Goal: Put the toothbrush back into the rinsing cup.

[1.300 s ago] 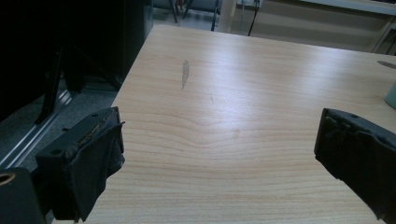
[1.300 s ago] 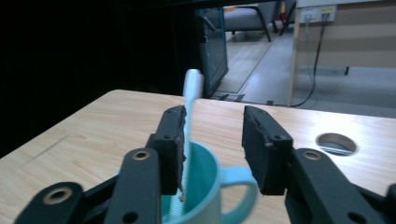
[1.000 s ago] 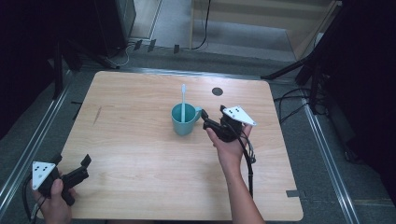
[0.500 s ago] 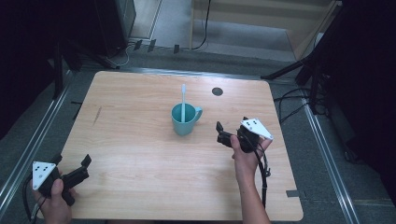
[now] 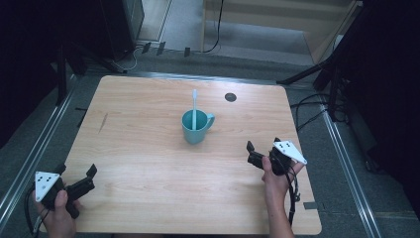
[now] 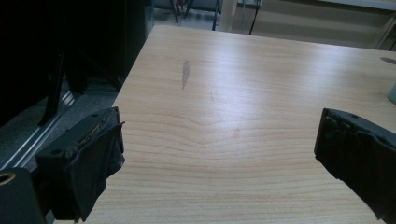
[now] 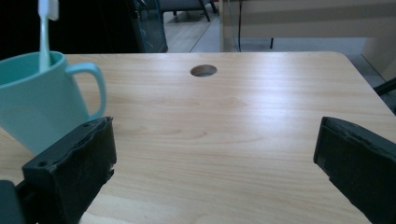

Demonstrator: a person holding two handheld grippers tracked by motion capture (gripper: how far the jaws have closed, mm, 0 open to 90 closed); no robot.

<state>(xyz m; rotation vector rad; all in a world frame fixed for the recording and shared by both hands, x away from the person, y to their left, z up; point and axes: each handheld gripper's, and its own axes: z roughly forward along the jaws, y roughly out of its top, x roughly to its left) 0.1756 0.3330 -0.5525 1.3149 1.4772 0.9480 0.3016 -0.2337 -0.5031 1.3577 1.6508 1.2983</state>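
Centrally placed: teal mug (image 5: 196, 127) stands upright mid-table, white toothbrush (image 5: 194, 106) leaning inside.
Right gripper (image 5: 261, 153): jaws wide apart, empty, beside the mug.
Left gripper (image 5: 84, 181): spread, empty, parked at the table (image 5: 148, 148) corner.

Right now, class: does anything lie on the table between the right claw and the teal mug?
Nothing visible does. Bare wood separates the right claw from the teal mug, which holds an upright white toothbrush.

The high view looks forward and down over the whole surface (image 5: 148, 163); each claw view sits low and close above the wood; the right claw view shares the mug (image 7: 32, 107) with it.
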